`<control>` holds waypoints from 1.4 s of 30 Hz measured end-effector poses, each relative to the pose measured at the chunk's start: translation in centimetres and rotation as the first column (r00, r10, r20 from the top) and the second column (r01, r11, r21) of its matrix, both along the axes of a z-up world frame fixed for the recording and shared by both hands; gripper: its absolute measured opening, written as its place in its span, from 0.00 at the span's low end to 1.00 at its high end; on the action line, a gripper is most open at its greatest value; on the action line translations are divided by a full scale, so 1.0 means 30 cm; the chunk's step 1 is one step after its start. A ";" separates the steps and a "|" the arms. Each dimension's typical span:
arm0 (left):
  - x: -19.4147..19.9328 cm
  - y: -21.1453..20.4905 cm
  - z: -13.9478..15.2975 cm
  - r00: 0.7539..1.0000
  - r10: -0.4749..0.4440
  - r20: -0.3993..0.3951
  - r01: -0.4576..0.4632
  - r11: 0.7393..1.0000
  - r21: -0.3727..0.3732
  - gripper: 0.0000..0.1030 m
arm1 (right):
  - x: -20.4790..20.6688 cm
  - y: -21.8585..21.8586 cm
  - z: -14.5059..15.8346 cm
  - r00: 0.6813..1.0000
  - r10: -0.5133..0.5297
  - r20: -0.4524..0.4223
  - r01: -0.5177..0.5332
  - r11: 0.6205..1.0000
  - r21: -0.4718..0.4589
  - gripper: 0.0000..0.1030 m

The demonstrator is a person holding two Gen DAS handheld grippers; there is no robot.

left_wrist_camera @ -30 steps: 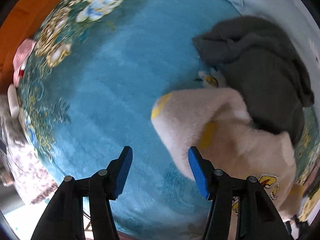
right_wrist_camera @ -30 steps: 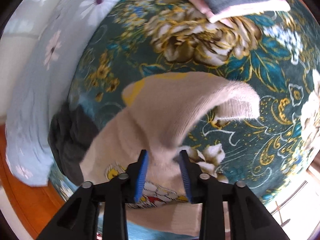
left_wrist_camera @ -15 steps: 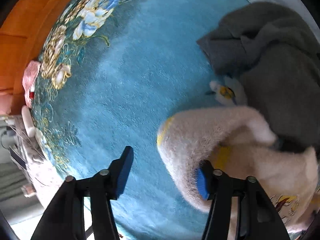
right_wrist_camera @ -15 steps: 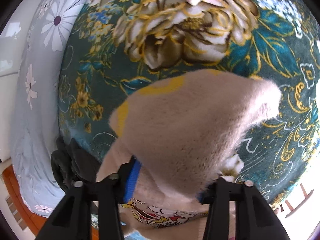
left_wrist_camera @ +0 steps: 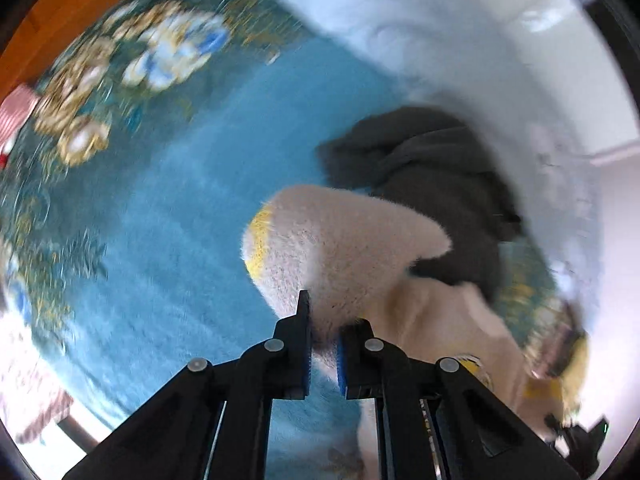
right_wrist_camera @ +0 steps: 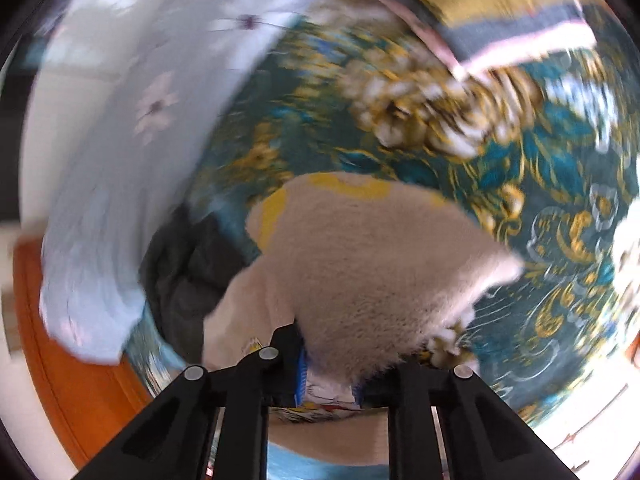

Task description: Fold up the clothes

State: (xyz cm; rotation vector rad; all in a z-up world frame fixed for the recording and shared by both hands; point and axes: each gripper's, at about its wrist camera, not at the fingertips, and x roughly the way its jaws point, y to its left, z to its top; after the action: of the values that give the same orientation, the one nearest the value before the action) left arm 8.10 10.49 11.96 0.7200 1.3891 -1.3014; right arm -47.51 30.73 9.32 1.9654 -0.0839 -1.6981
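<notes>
A fuzzy cream sweater (left_wrist_camera: 344,248) with yellow trim and a cartoon print lies on a blue floral blanket (left_wrist_camera: 168,216). My left gripper (left_wrist_camera: 323,344) is shut on a fold of the sweater and holds it up off the blanket. In the right wrist view the same cream sweater (right_wrist_camera: 368,264) drapes over my right gripper (right_wrist_camera: 328,380), which is shut on its fabric; the fingertips are partly hidden by the cloth. Both views are blurred by motion.
A dark grey garment (left_wrist_camera: 432,176) lies crumpled beside the sweater, also in the right wrist view (right_wrist_camera: 180,280). A pale blue daisy-print pillow (right_wrist_camera: 120,160) lies beyond it. Folded clothes (right_wrist_camera: 500,36) are stacked at the far side. An orange wooden bed edge (right_wrist_camera: 72,360) shows at left.
My left gripper moved onto the sweater's sleeve and closed on it, then lifted. My right gripper stayed closed on the sweater and raised it; both cameras are swinging.
</notes>
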 end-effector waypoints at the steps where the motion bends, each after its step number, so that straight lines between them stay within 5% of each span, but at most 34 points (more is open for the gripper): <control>1: 0.014 0.019 0.032 1.000 -0.013 -0.015 0.012 0.999 -0.034 0.09 | 0.007 0.012 0.047 0.999 0.029 -0.031 -0.030 0.999 -0.029 0.17; 7: 0.112 -0.033 0.087 0.998 0.032 -0.045 -0.037 0.992 -0.119 0.09 | -0.010 0.004 0.199 0.986 0.042 -0.163 -0.062 0.991 -0.117 0.16; 10: 0.114 -0.113 0.003 0.995 0.094 -0.026 -0.095 0.994 -0.052 0.09 | -0.016 -0.038 0.166 0.986 0.033 -0.162 -0.050 0.994 -0.102 0.16; 16: 0.105 -0.194 -0.233 0.979 0.201 0.041 -0.205 0.963 0.177 0.11 | -0.028 -0.100 -0.064 0.998 -0.053 -0.034 0.055 0.997 0.058 0.22; 20: 0.106 -0.170 -0.249 0.982 0.187 0.028 -0.189 0.964 0.188 0.38 | -0.041 -0.084 -0.107 0.997 -0.071 -0.041 0.075 0.991 0.107 0.37; 24: 0.117 -0.058 -0.216 0.978 0.206 -0.024 -0.200 0.965 0.168 0.43 | -0.052 -0.009 -0.095 0.993 -0.100 -0.056 0.106 0.989 0.106 0.42; 28: 0.030 0.082 -0.242 0.997 0.078 0.026 -0.082 0.975 0.206 0.46 | -0.024 0.073 -0.103 0.996 -0.073 -0.042 0.078 0.989 0.123 0.42; 35: -0.192 0.251 -0.453 0.986 -0.163 0.030 0.139 0.910 0.391 0.46 | 0.190 0.135 -0.311 0.988 0.093 0.120 -0.122 0.958 0.259 0.42; 42: -0.274 0.309 -0.657 0.990 -0.142 0.017 0.121 0.891 0.438 0.47 | 0.293 0.104 -0.472 0.959 0.249 0.132 -0.279 0.909 0.311 0.48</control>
State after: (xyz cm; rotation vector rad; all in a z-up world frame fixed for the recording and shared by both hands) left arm -0.13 19.75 -7.76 1.1592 1.6368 -1.0703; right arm -38.74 33.85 -4.83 2.1731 0.4429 -1.5196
